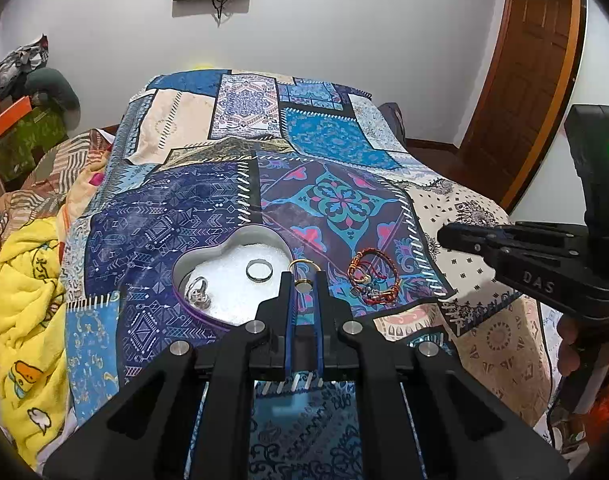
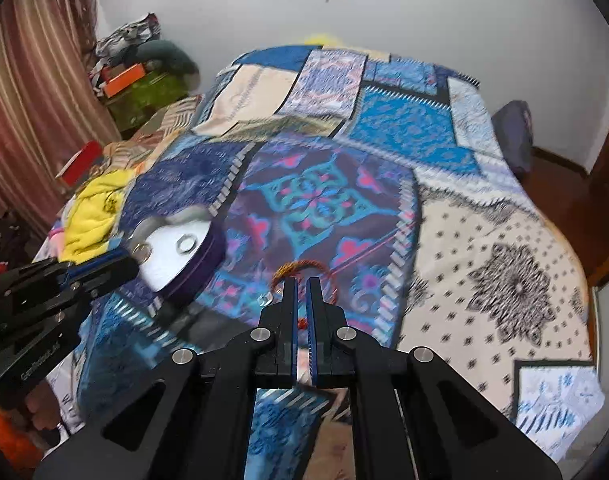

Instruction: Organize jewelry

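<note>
A gold ring (image 1: pixel 303 280) is pinched by the left gripper (image 1: pixel 304 285) beside the tin (image 1: pixel 192 256); a bracelet (image 2: pixel 304 270) is clamped by the right gripper (image 2: pixel 302 286). Two rings (image 1: pixel 259 271) are already stowed; these pieces remain.

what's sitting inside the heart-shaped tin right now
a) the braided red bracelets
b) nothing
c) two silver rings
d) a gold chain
c: in the left wrist view the heart-shaped tin holds one plain silver ring and one ornate silver ring on its white lining, while the braided bracelets lie outside on the bedspread.
</note>
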### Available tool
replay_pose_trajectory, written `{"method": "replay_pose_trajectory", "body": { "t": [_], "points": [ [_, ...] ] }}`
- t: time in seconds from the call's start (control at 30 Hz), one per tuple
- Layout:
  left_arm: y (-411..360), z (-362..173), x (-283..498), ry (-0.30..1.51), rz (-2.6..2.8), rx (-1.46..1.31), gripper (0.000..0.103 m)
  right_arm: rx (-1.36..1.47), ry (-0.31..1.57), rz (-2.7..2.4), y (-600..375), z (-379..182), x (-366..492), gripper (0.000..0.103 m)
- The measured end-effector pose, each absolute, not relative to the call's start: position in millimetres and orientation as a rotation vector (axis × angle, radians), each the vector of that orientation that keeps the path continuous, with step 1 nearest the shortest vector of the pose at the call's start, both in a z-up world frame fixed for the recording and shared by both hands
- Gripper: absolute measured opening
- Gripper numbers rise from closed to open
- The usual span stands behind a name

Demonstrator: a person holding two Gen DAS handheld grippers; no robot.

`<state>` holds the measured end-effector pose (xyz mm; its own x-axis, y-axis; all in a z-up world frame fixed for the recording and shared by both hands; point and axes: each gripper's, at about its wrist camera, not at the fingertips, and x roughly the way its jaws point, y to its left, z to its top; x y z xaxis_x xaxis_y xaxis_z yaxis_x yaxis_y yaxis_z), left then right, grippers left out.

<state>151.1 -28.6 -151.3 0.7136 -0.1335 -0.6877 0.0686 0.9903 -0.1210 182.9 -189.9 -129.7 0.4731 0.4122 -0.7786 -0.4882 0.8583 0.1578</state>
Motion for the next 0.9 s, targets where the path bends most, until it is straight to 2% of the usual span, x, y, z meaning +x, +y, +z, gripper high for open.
{"method": "replay_pose_trajectory", "body": {
  "t": [0.4,0.83,0.9],
  "points": [
    [-16,-159,143,0.791,-0.099,-0.089,0.007,-0.097,1.153,0.638,-154,-197,180,0.007],
    [-6,-181,159,0.841,-0.101,-0.122,0.007,-0.051,1.099,0.424,-210,-194,218,0.008],
    [-7,-181,160,0.843,-0.106,-0.121,0.007,-0.02,1.091,0.436,-216,-190,214,0.012]
  ]
}}
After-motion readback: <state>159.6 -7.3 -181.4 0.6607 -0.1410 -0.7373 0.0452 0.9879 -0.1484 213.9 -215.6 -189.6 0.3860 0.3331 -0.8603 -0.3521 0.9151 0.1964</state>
